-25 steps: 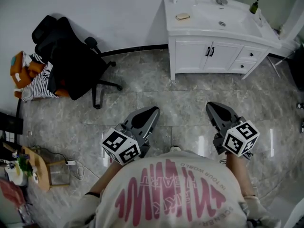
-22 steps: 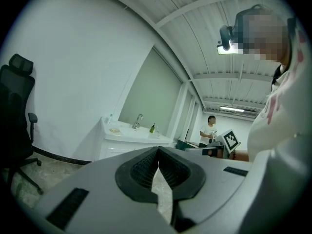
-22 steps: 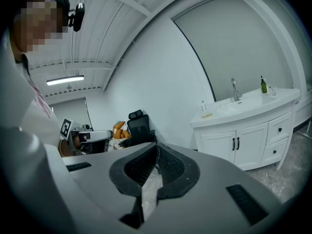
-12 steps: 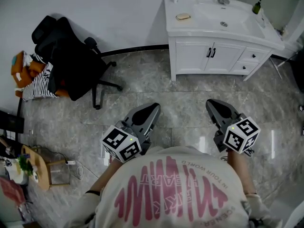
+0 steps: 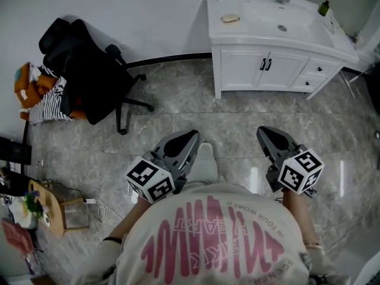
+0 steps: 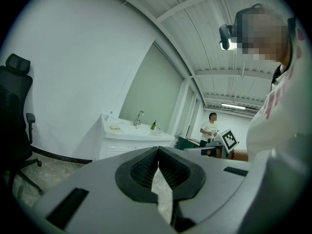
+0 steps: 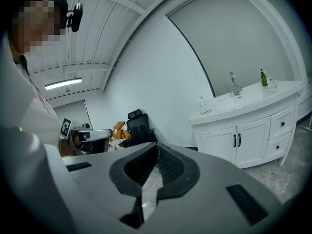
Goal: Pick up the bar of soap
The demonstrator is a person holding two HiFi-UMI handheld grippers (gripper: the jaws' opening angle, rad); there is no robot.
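1. Grey marble floor (image 5: 178, 105); a white vanity (image 5: 261, 64) stands far right.
2. The bar of soap (image 5: 230, 18) lies on its countertop, left of the basin.
3. Left gripper (image 5: 191, 136) and right gripper (image 5: 265, 133) are near, both closed and empty.

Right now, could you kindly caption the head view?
Left tongs and right tongs, shut and empty, face the white vanity holding the soap bar.
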